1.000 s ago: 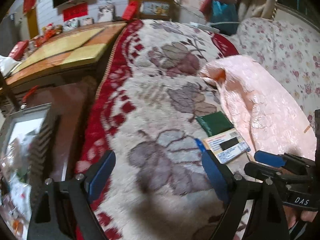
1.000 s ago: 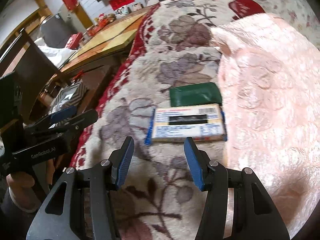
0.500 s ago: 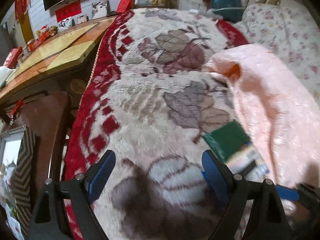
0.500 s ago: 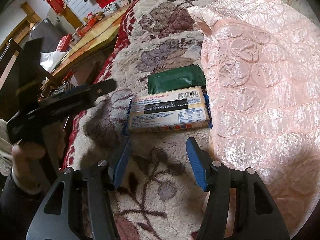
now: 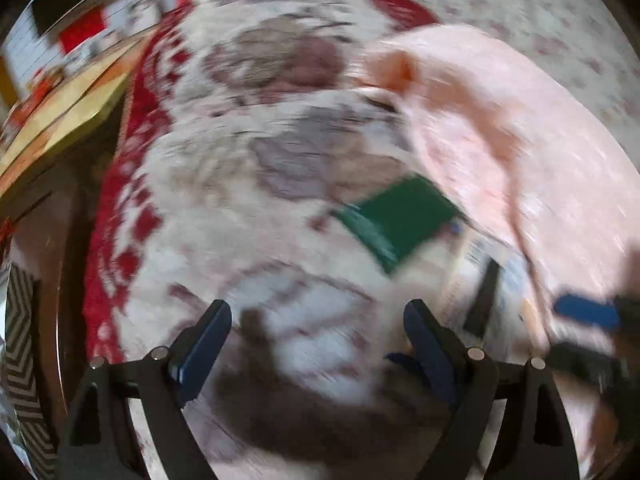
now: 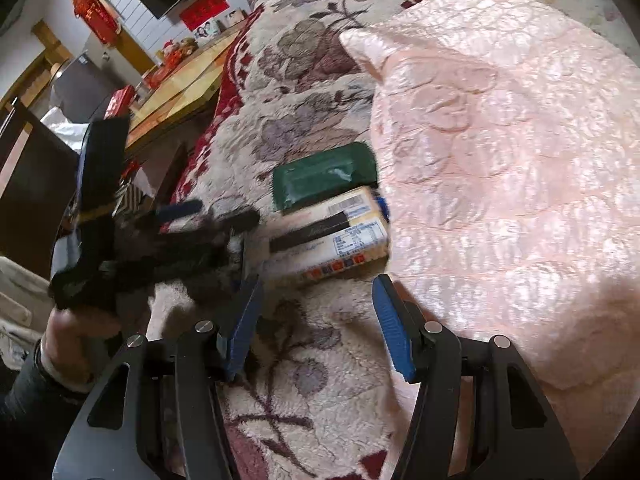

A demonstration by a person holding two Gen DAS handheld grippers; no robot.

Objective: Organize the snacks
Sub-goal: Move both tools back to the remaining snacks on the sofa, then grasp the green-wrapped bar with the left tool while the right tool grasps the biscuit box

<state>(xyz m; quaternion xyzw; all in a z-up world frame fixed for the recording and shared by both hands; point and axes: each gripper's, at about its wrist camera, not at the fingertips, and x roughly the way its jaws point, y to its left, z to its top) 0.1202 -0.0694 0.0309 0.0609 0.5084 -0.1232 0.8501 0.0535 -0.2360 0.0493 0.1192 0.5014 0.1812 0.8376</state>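
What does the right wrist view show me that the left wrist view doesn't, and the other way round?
Only the right wrist view: the printed label and barcode on the cream snack box read sharply, and the person's hand holds the left tongs beside that box. Only the left wrist view, which is blurred: a chevron-patterned thing at the left edge, and the right tongs at the right edge. Both show the green packet touching the box's far side on the floral blanket, next to the pink quilt.

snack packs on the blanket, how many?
2: green packet against the pink quilt's edge; cream printed pack touching its near side. More may be hidden.
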